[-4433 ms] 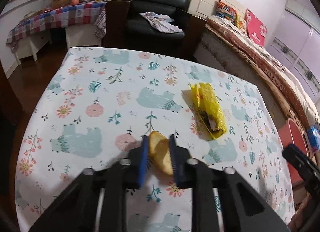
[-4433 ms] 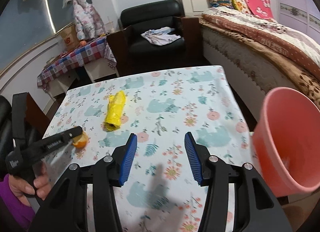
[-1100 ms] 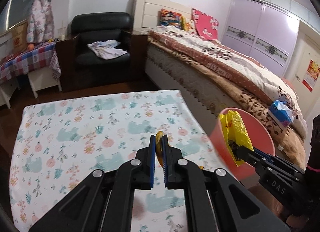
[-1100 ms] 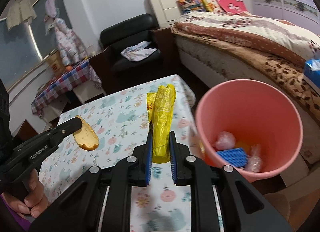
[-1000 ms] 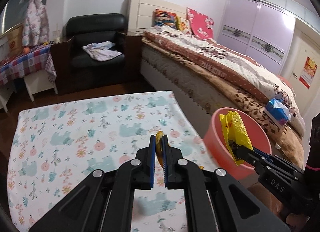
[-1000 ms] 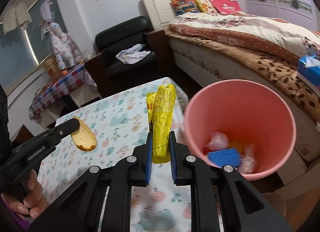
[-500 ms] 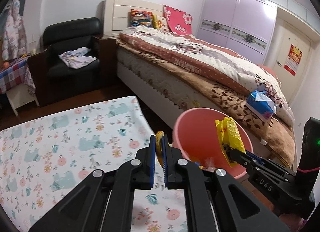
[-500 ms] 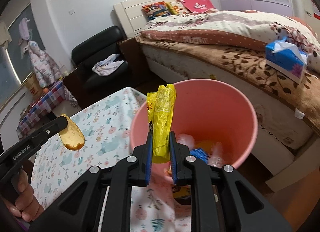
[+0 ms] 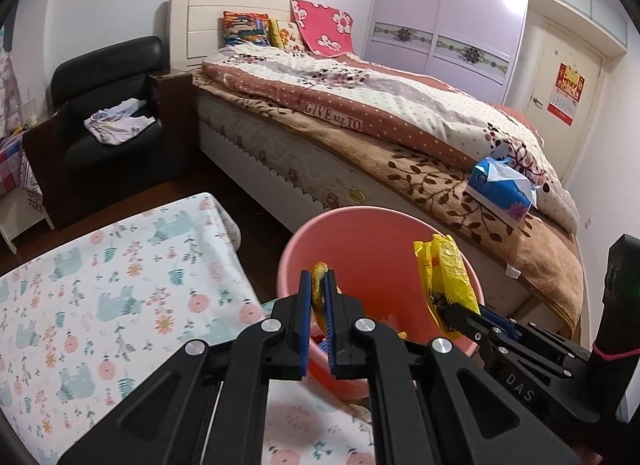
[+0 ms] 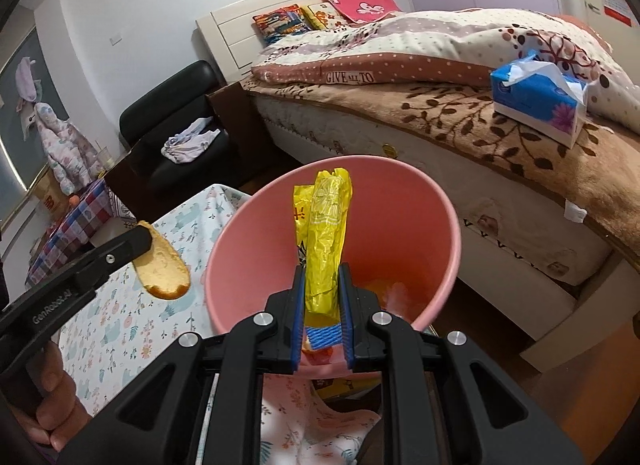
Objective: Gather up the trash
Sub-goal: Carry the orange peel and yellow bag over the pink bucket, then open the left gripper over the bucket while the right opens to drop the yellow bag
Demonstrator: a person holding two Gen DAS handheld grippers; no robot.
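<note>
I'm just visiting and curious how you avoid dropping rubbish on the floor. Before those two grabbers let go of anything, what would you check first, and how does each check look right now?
1. Right gripper shut on the yellow plastic wrapper: ok.
2. Wrapper over the mouth of the pink bin: ok in the right wrist view.
3. Left gripper shut on the orange peel: ok.
4. Peel over the bin: not ok. In the right wrist view it hangs over the floral tablecloth, left of the bin's rim.
5. Room in the bin: ok, with only some trash at the bottom.
6. Grippers apart from each other: ok.
</note>
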